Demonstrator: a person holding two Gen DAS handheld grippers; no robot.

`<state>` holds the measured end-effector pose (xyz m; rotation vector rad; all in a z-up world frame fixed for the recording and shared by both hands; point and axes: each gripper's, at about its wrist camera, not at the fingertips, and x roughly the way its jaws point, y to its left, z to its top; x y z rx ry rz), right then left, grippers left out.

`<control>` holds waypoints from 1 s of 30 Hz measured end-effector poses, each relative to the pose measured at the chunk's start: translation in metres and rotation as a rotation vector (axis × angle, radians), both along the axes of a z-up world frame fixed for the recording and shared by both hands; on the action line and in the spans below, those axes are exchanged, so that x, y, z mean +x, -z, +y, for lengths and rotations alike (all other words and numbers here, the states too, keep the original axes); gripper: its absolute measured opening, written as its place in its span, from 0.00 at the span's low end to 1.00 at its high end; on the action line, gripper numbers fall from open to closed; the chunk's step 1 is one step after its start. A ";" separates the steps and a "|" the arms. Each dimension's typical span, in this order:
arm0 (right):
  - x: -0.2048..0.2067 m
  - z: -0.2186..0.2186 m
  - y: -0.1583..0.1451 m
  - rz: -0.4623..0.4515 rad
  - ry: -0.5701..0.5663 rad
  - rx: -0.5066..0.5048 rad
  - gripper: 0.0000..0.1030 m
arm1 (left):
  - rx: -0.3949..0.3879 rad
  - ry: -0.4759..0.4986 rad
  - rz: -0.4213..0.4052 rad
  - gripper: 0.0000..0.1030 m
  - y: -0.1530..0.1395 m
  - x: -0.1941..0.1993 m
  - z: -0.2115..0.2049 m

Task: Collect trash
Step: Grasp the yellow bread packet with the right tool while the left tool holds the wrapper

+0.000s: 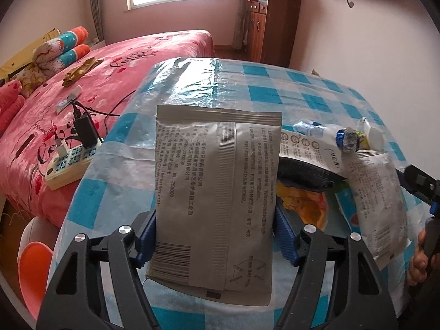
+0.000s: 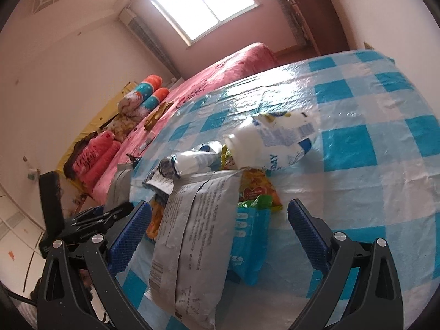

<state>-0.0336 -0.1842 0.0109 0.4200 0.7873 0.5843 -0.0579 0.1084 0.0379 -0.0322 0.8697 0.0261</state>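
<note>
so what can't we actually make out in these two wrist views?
- Left wrist: the grey pouch between the left gripper pads hides the table behind it and part of the trash pile.
- Right wrist: wrappers under the second grey pouch are mostly covered; print blurred.
- Right gripper: pad contact unclear.

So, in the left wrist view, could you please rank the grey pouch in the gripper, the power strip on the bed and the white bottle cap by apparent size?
1. Grey pouch: largest, though nearness to the camera inflates it.
2. Power strip.
3. White bottle cap: smallest.
</note>
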 end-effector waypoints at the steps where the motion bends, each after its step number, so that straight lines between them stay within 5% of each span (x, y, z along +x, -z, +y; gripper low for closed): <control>1: 0.000 0.000 -0.002 -0.008 0.003 -0.004 0.95 | -0.004 0.000 -0.003 0.69 -0.001 -0.002 0.001; 16: -0.017 0.053 -0.039 -0.132 -0.101 -0.093 0.95 | -0.095 -0.026 0.010 0.69 0.008 -0.024 0.032; 21: -0.009 0.062 -0.037 -0.092 -0.100 -0.090 0.95 | -0.114 -0.010 0.005 0.69 0.008 -0.031 0.036; 30: -0.021 0.120 -0.039 -0.073 -0.286 -0.098 0.95 | -0.165 -0.003 -0.011 0.69 0.007 -0.040 0.054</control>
